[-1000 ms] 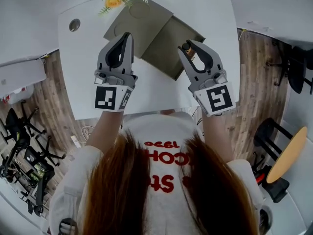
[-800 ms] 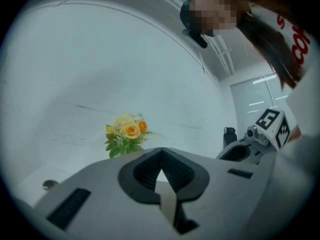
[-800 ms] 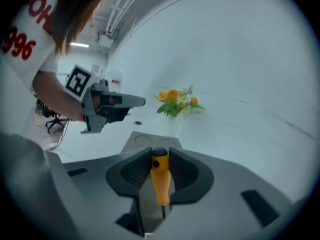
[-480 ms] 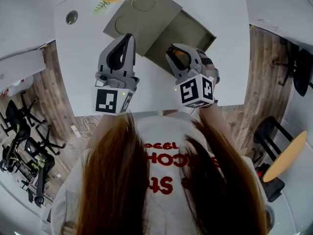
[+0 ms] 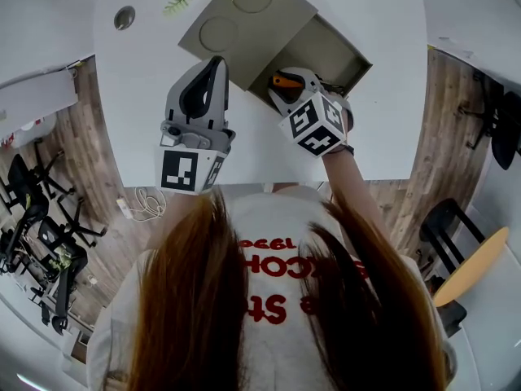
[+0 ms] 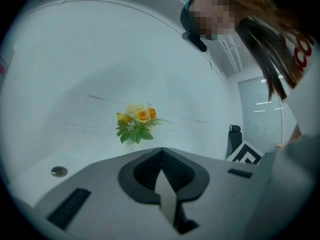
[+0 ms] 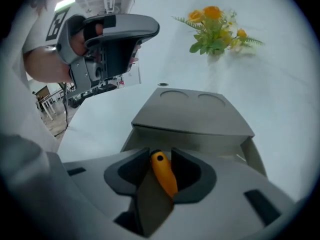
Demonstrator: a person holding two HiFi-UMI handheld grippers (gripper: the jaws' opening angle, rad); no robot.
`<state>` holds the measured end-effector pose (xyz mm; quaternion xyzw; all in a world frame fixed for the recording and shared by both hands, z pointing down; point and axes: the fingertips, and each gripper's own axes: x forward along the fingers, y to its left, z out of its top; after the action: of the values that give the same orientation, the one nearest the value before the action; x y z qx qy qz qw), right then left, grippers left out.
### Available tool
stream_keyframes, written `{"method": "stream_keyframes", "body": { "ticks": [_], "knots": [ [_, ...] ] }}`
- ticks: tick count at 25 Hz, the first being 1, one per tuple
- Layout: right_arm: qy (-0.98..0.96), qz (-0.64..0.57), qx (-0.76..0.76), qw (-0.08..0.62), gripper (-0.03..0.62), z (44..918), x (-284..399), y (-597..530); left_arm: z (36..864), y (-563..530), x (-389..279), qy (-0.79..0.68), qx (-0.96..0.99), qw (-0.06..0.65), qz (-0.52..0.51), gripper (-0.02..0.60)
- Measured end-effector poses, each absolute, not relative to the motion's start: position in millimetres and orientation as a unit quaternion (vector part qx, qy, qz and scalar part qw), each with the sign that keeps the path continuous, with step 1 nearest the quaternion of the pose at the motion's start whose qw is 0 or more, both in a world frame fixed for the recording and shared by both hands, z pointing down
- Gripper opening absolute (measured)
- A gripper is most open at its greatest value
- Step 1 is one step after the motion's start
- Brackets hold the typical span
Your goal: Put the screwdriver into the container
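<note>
The person wears a white shirt (image 5: 273, 214) with red lettering (image 5: 281, 304).

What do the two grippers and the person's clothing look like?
Both the left gripper and the right gripper are grey, with tapered jaws lined by black ribbed pads. Each carries a white cube with black square markers. The person wears a white shirt with red lettering. The right jaws have just been opening, the screwdriver between them.

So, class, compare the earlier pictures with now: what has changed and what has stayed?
The right gripper swung down over the open grey-green box container; its jaws have just been opening, the orange-handled screwdriver now leaning between them. The left gripper stays shut and empty; container and yellow flower bunch unmoved.
</note>
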<state>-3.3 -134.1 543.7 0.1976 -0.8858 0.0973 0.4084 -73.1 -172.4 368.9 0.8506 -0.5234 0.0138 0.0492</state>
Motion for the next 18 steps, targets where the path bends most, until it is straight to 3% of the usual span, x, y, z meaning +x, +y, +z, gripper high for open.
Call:
{"method": "stream_keyframes", "body": {
  "ticks": [4,8,18],
  "knots": [
    [-0.907,0.169,0.245,0.298,0.140,517.2,4.5,-148.0,370.2,-173.5,-76.3,-0.529,0.847,0.049,0.018,0.006],
    [-0.913,0.151,0.324,0.197,0.066,465.3,28.3,-173.8,361.8,-179.2,-78.7,-0.531,0.846,0.040,0.006,0.006],
    [-0.886,0.073,0.454,0.066,0.008,357.4,82.9,-181.0,315.2,-176.4,-74.0,-0.529,0.848,-0.003,-0.019,0.006]
  ]
}}
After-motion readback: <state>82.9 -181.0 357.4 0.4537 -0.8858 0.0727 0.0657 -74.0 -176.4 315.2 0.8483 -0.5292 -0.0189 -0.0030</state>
